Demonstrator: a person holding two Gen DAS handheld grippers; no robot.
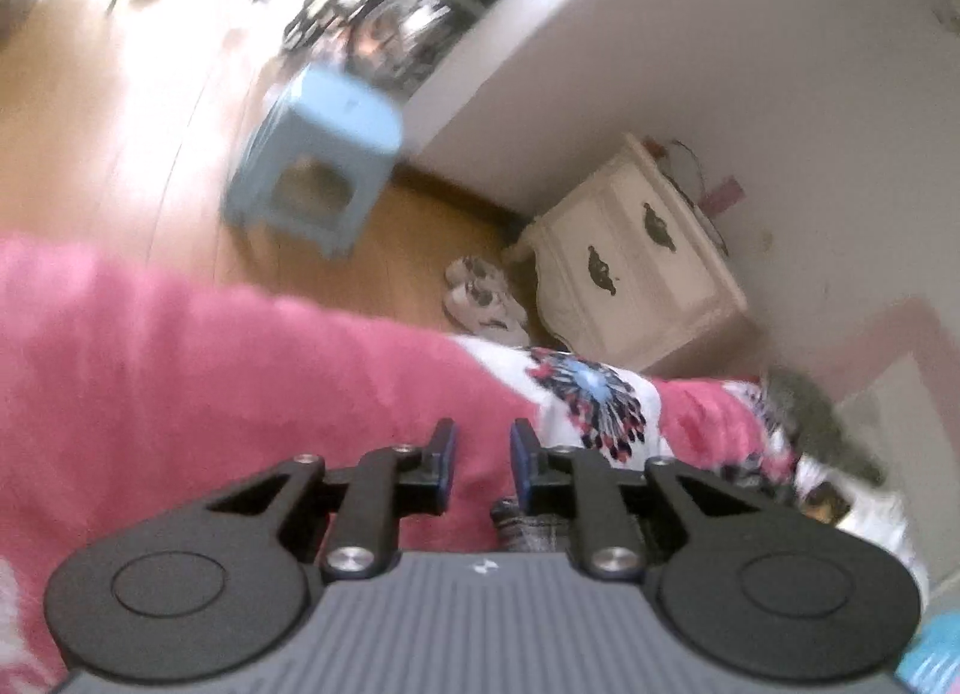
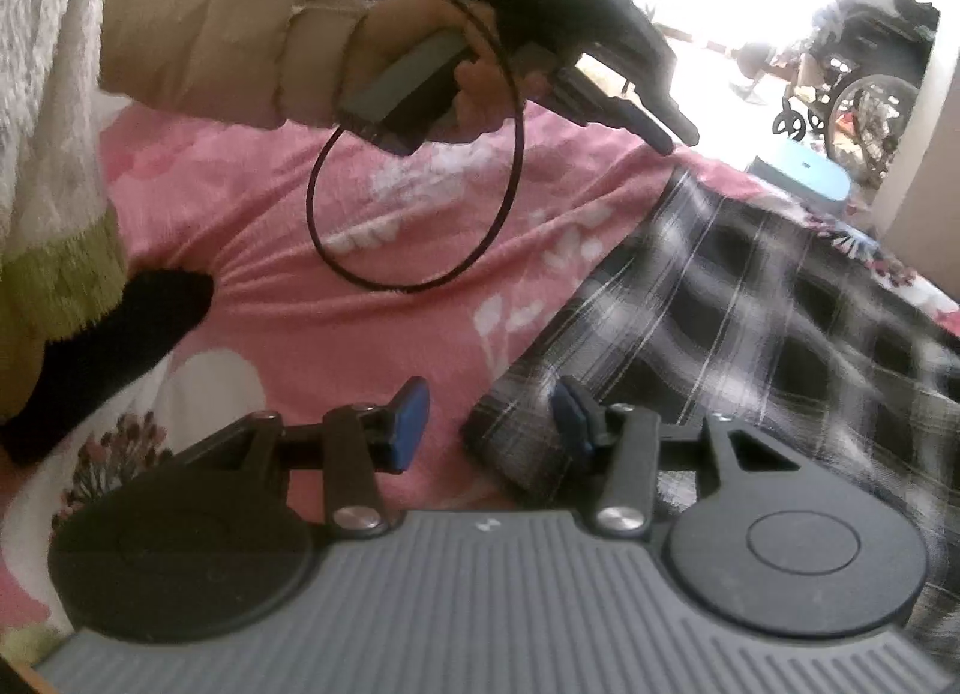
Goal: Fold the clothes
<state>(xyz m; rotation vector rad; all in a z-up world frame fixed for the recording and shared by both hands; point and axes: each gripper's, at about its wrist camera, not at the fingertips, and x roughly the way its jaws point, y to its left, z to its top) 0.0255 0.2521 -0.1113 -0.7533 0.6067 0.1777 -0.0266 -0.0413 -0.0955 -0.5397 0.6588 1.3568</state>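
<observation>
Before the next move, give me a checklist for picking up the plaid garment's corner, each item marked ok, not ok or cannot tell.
1. Plaid garment lies on the pink bedsheet: ok.
2. Right tool jaws apart, gripping nothing: ok.
3. Garment's near corner sits in the right tool's gap: ok.
4. Left tool empty, nothing between its pads: ok.
5. Left tool lifted clear of the garment: ok in the right wrist view.
6. Cable loop clear of the garment: cannot tell.

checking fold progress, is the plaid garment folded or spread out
Partly folded: the plaid garment lies on the pink bedsheet with a doubled edge near the right hand-held gripper.
</observation>
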